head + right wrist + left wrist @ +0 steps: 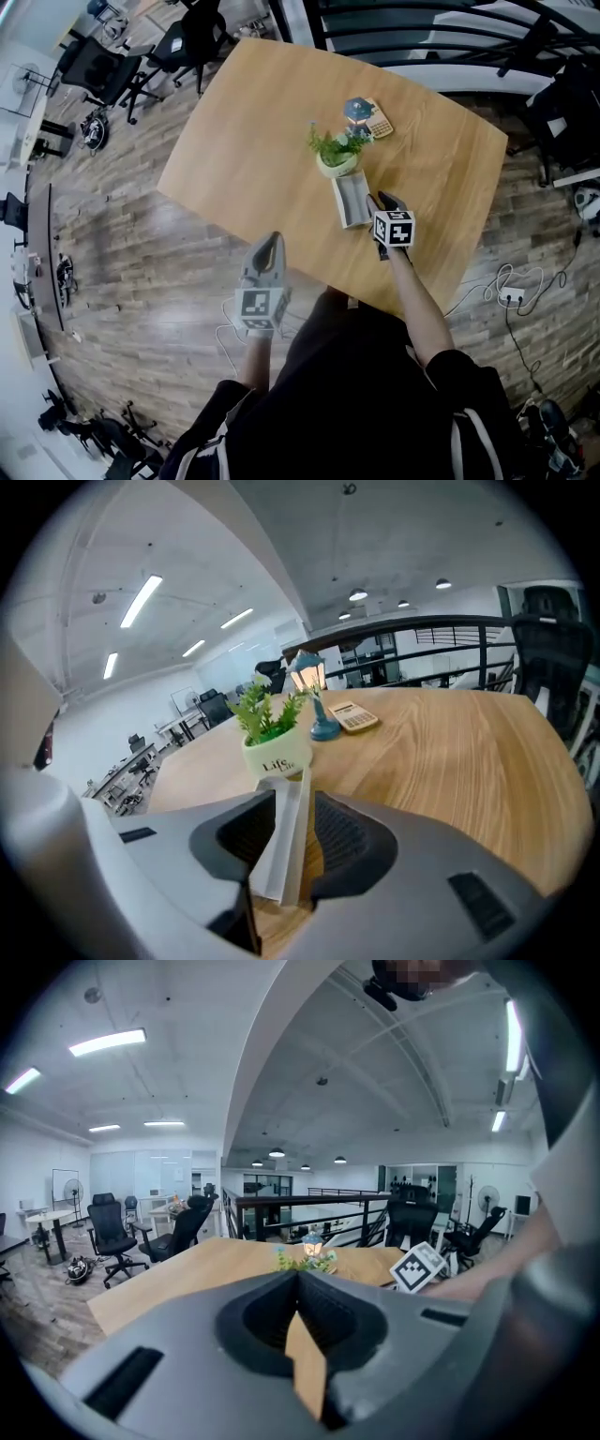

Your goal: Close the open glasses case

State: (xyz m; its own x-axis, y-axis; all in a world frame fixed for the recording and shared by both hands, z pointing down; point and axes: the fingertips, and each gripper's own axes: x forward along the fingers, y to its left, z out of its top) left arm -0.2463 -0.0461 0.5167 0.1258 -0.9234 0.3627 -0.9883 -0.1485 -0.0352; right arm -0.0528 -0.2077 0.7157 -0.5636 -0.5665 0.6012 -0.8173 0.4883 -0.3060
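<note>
Head view places the open grey glasses case (351,199) on the light wooden table (253,141), toward its near right edge and just near of the small white pot with a green plant (337,159). Farther off stand a blue lamp-shaped ornament (356,111) and a tan calculator (379,122).

Our right gripper (382,201) sits at the case's right side. In the right gripper view its jaws are drawn in on a thin pale grey flap of the case (281,855), which stands upright between them. We judge that flap to be the lid, pinched by its edge.

Our left gripper (270,242) hangs off the table's near left edge, over the floor and well apart from the case. In the left gripper view its jaws meet at the tips and grasp nothing; only a wedge of tabletop shows through the gap below.

We judge the step in hand to be the closing itself, at its very start: the lid is gripped and the case lies open. The next move calls for swinging the held flap over on its hinge onto the other half. The pinch should be light enough that the case neither lifts nor slides, and we should let go before the jaws are trapped inside. Bringing the left gripper in to steady the base would likely help.
</note>
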